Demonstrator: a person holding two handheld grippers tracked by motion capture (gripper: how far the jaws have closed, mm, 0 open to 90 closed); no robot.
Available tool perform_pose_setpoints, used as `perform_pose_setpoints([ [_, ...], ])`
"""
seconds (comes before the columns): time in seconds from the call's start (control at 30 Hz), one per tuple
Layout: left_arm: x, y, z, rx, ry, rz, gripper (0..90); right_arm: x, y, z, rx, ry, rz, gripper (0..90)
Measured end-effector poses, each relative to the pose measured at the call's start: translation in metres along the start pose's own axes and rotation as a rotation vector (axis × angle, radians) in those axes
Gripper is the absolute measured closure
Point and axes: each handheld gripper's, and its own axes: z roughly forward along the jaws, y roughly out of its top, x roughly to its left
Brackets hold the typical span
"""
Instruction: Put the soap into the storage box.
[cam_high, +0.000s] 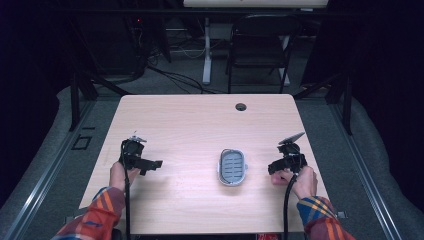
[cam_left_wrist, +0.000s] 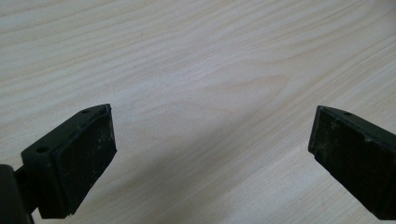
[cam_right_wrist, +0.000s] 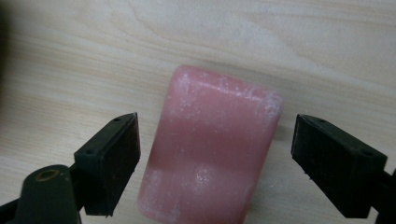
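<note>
While both hands sit low near the front edge, the biggest thing here is the light wood table (cam_high: 200, 120), with a small round cable hole (cam_high: 241, 106) near its far edge and a dark folding chair (cam_high: 260, 45) standing on the floor behind it. Next down in size are the person's forearms in orange-and-blue plaid sleeves (cam_high: 97, 215), coming in from the bottom corners of the high view. The left gripper (cam_high: 150, 165) is over the left part of the table, and in the left gripper view (cam_left_wrist: 210, 154) its jaws are spread wide over bare wood grain, nothing between them. The right gripper (cam_high: 275, 167) is over on the right side, just beside a small grey soap dish (cam_high: 232, 167) with a slatted inside that sits a bit right of the table's middle, with nothing in it that I can see. In the right gripper view (cam_right_wrist: 215, 163), the jaws are also spread, and a pink bar of soap (cam_right_wrist: 215, 149) with whitish scuffs lies flat on the table between them, with a gap on each side so neither pad touches it.
</note>
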Motion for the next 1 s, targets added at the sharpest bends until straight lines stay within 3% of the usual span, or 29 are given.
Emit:
perform_pose_setpoints([
  [0.03, 0.0000, -0.0001, -0.0002, 0.001, 0.000, 0.000, 0.8, 0.0012, -0.0012, 0.0025, -0.015, -0.003, 0.017, 15.5],
  [0.13, 0.0002, -0.0002, -0.0005, -0.003, 0.001, -0.001, 0.8, 0.0017, -0.0012, 0.0030, 0.020, -0.004, 0.001, 21.3],
  [0.5, 0.0000, 0.0000, -0.0002, 0.007, 0.004, 0.001, 1.1, 0.0055, -0.0021, 0.0054, 0.046, -0.013, -0.006, 34.9],
  [1.0, 0.0002, 0.0001, 0.0001, 0.009, 0.006, 0.003, 1.1, 0.0093, -0.0024, 0.0097, 0.051, -0.051, -0.051, 36.2],
])
